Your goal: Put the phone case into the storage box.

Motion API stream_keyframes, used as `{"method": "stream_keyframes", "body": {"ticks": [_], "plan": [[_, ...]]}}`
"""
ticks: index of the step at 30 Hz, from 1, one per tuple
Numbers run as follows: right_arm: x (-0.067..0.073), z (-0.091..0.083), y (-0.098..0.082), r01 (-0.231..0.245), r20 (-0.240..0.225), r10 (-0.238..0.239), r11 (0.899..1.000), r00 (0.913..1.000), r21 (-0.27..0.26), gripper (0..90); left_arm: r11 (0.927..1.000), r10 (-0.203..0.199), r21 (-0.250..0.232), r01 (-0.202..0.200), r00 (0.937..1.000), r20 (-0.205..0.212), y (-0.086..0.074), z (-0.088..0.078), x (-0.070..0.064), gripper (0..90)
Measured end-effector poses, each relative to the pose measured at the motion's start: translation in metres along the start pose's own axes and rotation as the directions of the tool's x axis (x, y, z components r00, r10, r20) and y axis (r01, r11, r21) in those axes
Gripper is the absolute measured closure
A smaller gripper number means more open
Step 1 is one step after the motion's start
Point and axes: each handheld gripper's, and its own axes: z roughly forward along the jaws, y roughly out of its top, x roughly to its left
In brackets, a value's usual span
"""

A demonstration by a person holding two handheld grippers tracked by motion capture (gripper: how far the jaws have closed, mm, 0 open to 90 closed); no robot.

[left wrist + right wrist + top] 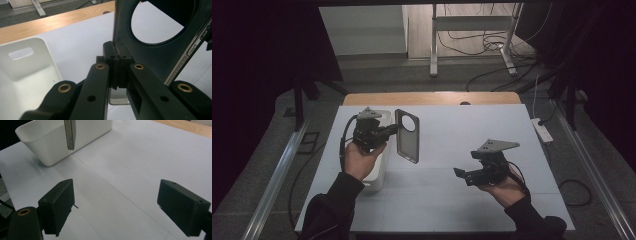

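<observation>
High view: a white sheet-covered table (492, 130) carries a white plastic bin with a handle slot (380, 170) at its left side. Just right of the bin and raised off the table, a dark grey phone case with a large round camera opening (408, 135) hangs tilted from the left gripper (393, 129), whose jaws are clamped on its edge. Well apart to the right, the right gripper (460, 175) hovers with jaws spread wide and nothing between them.
</observation>
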Motion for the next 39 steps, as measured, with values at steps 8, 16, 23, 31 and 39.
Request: {"method": "stream_keyframes", "body": {"ticks": [8, 16, 23, 31, 39], "plan": [[-0.002, -0.007, -0.006, 0.000, 0.017, 0.000, 1.000, 0.9998, 0.005, 10.3, 0.9998, -0.014, -0.011, 0.014, 0.9997, -0.020, 0.004, -0.009, 0.010, 89.2], [-0.006, -0.016, -0.012, -0.019, 0.033, 0.018, 1.000, 0.9993, 0.004, 7.6, 0.9996, -0.025, -0.017, 0.024, 0.9987, -0.044, 0.008, -0.016, 0.020, 89.2], [-0.010, -0.021, -0.019, -0.030, 0.037, 0.029, 0.999, 0.9989, 0.014, 6.8, 0.9992, -0.035, -0.019, 0.034, 0.9974, -0.062, 0.009, -0.019, 0.028, 89.2], [-0.013, -0.028, -0.026, -0.042, 0.049, 0.041, 0.999, 0.9980, 0.026, 5.5, 0.9983, -0.056, -0.021, 0.054, 0.9946, -0.087, 0.010, -0.025, 0.041, 89.2], [-0.014, -0.031, -0.033, -0.032, 0.058, 0.030, 0.998, 0.9979, 0.045, 2.9, 0.9978, -0.065, -0.015, 0.064, 0.9917, -0.111, 0.011, -0.027, 0.049, 89.2]]}}
